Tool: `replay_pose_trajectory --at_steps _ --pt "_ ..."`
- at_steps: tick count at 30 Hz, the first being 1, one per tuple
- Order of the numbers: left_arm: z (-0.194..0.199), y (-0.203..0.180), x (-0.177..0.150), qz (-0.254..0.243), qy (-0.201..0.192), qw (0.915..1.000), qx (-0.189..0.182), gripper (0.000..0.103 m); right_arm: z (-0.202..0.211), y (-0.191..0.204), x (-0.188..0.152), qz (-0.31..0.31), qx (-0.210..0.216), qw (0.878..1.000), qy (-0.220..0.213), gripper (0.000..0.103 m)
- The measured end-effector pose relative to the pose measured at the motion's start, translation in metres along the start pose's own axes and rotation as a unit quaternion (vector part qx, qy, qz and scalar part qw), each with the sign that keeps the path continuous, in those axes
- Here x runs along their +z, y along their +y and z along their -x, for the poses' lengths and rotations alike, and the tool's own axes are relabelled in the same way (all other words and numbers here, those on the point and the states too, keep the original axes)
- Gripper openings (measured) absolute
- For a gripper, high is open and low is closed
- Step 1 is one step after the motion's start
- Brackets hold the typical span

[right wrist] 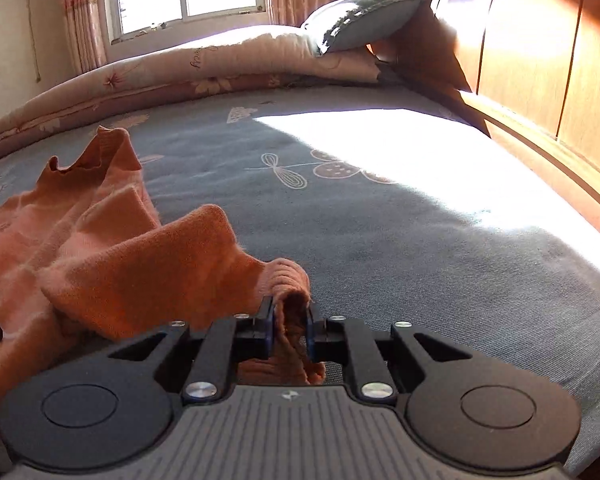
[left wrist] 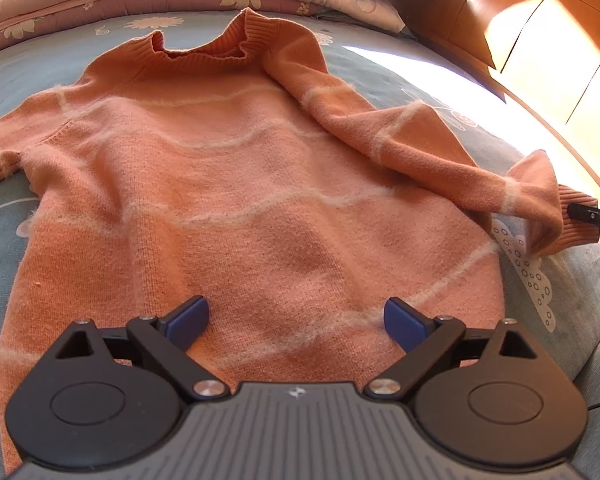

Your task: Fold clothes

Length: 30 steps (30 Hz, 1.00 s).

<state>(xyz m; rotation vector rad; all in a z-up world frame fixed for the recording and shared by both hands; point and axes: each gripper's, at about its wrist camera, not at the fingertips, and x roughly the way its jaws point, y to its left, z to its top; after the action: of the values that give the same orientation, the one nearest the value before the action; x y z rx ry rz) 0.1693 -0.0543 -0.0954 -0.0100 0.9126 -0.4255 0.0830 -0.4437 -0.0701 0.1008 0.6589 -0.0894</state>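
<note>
Sleeve-fold step underway: orange sweater (left wrist: pixel 236 184) lying flat w/ its front up on the bed (left wrist: pixel 428 76), filling mid-frame. Right claw (right wrist: pixel 290 326) is clamping the sleeve cuff (right wrist: pixel 288 280) at lower centre; left claw (left wrist: pixel 296 316), jaws apart, hovering over the hem, holding nothing. Next, prob.: carry cuff across the body w/o dragging it.

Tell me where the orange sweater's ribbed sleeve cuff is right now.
The ribbed sleeve cuff is pinched in the right gripper, off the orange knit sweater's right side over the blue-grey bedsheet.
</note>
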Motion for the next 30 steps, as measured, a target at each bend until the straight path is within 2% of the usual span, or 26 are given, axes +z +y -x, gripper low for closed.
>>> replay_pose_trajectory --at_steps 6,14,19,23,30 --pt "0.009 -0.003 0.012 0.027 -0.013 0.9994 -0.017 0.094 -0.007 -0.025 0.039 0.025 -0.04 0.998 -0.03 0.017" --pt "0.011 -0.017 0.023 0.013 -0.014 0.9997 -0.015 0.094 -0.029 -0.064 0.082 0.044 -0.099 0.993 -0.048 0.017" --pt "0.005 -0.018 0.026 0.012 -0.007 0.9999 -0.01 0.094 -0.049 -0.091 0.094 0.065 -0.16 0.984 -0.037 0.017" --pt "0.002 -0.021 0.027 0.011 -0.002 0.9999 -0.008 0.094 -0.062 -0.119 0.098 0.057 -0.207 0.976 -0.034 0.017" --pt "-0.002 -0.025 0.029 0.007 0.003 0.9999 -0.008 0.094 -0.074 -0.149 0.111 0.049 -0.261 0.963 -0.046 0.017"
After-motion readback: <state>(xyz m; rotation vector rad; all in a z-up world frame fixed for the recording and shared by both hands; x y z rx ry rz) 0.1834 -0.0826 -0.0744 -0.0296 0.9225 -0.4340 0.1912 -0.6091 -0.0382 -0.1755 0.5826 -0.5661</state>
